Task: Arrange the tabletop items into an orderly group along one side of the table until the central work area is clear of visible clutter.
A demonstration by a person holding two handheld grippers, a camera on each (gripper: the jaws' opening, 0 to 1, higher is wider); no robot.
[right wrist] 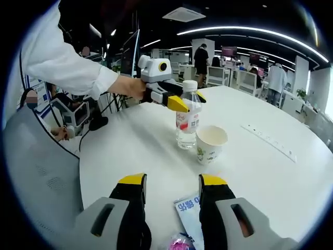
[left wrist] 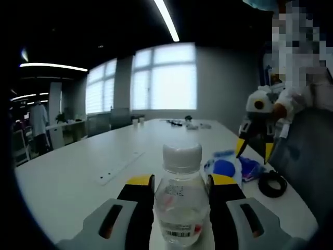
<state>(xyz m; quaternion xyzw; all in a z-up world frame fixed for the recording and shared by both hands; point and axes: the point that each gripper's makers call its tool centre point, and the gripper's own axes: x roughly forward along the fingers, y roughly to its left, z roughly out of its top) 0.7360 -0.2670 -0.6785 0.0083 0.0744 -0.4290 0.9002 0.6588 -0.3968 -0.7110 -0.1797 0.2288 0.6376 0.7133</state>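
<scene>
Bottle (left wrist: pixel 180 200) is clamped upright between the left gripper's (left wrist: pixel 180 183) jaws beside a paper cup (right wrist: pixel 210 144); right gripper (right wrist: pixel 170 183) jaws are held open over a blue packet (right wrist: pixel 188 212) on the worktop (right wrist: pixel 270 177).

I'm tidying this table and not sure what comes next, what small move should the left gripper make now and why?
Probably close on the bottle and lift it slightly. The left gripper already has its jaws either side of the bottle, and the paper cup stands right beside it, so a straight lift looks safer than sliding.
</scene>
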